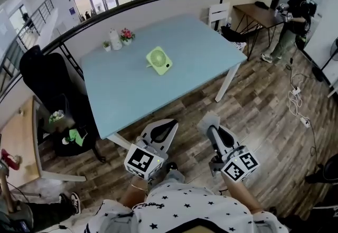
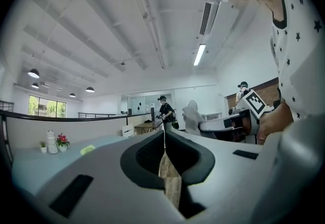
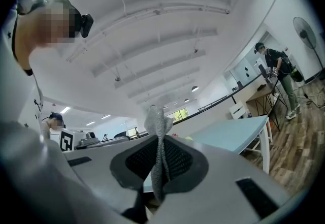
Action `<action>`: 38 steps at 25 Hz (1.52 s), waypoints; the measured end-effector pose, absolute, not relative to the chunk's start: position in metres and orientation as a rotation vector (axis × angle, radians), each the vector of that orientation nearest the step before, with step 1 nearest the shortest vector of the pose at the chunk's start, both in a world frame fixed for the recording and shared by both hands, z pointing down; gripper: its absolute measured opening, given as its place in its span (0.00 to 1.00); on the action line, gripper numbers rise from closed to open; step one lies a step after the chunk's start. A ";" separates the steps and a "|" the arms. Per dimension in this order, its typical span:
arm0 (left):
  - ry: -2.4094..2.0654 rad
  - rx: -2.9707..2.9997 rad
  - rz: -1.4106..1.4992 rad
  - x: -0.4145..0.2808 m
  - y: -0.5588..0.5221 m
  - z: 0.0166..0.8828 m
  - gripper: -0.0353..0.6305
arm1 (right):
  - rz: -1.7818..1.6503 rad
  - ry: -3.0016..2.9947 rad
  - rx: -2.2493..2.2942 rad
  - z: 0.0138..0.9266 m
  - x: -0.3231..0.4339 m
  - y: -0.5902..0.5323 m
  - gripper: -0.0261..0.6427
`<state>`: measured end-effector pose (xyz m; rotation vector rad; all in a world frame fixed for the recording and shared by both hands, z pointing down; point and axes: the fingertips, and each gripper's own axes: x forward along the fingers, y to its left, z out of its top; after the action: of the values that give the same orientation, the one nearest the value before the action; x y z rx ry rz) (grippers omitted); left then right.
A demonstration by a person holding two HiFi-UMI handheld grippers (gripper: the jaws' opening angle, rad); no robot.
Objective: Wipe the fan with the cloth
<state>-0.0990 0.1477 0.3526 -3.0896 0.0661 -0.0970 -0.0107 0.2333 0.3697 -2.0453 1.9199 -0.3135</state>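
Holding both tongs low and close to the torso, short of the near edge of the surface.

- Left tongs: tips angled up and far-right. Jaws clenched with nothing between them; only a thin slit shows the wood floor.
- Right tongs: tips angled up and far-left, grasping the grey cloth. The cloth's end stands up past the tips.
- Forearms: bent, with the wrists just beyond the star-print shirt.
- Fan: green, mid-surface, well apart from both tongs and the cloth.
- Flower pot and bottle: far left on the surface.
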 end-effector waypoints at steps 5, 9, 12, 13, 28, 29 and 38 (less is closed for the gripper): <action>0.125 -3.079 -0.074 -0.090 0.094 0.352 0.10 | -0.305 1.962 -2.039 0.365 0.004 0.178 0.08; 0.165 -3.105 -0.090 -0.092 0.062 0.363 0.10 | -0.323 2.000 -2.028 0.370 0.001 0.144 0.08; 0.181 -3.116 -0.080 -0.092 0.043 0.367 0.10 | -0.331 2.012 -2.022 0.372 0.001 0.125 0.08; 0.185 -3.117 -0.077 -0.093 0.037 0.369 0.10 | -0.334 2.017 -2.022 0.374 0.000 0.119 0.08; 0.433 -3.136 -0.084 -0.106 -0.023 0.389 0.10 | -0.378 2.162 -1.903 0.389 0.015 0.040 0.08; 0.464 -3.128 -0.084 -0.105 -0.029 0.389 0.10 | -0.375 2.177 -1.886 0.388 0.019 0.032 0.08; 0.707 -3.075 -0.129 -0.073 -0.080 0.388 0.10 | -0.419 2.322 -1.709 0.391 0.056 -0.037 0.08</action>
<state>-0.0726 -0.0801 0.3881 -3.0748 0.7070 -0.1286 0.0556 -0.0370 0.3914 -1.7092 2.3219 -0.4189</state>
